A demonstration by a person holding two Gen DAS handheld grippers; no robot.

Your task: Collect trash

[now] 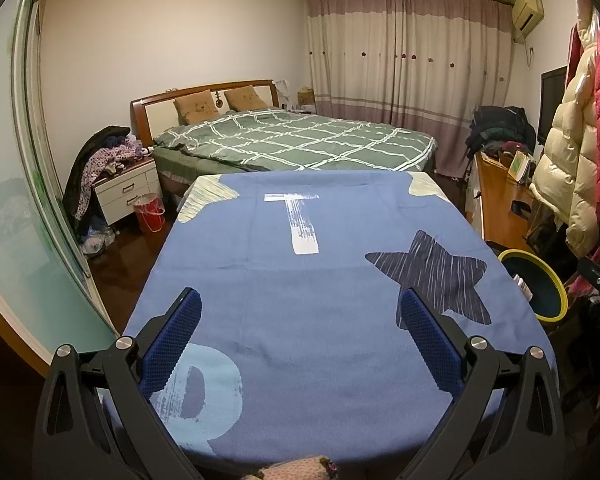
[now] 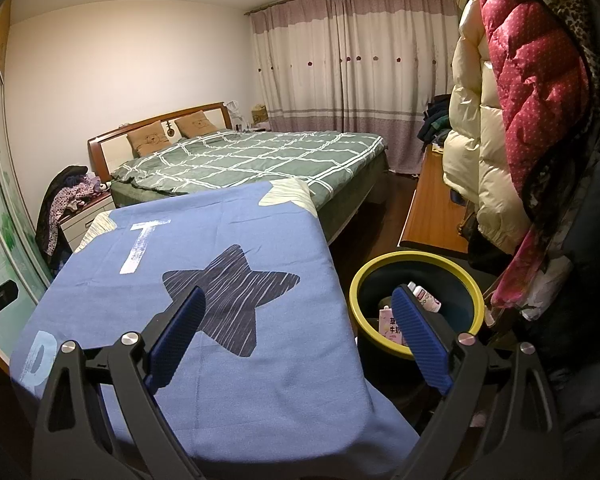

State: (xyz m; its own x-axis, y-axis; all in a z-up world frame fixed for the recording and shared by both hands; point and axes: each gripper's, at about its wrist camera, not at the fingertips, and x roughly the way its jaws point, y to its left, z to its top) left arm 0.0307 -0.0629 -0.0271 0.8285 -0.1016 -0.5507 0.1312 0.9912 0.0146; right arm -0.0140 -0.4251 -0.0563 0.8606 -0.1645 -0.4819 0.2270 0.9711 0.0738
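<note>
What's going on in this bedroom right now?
A person is collecting trash with a handheld tool in each hand. Both the left tool and right tool are open and empty, held above a table covered in a blue cloth. Beside the table sits a yellow-rimmed bin already holding a pink carton and a small bottle.
</note>
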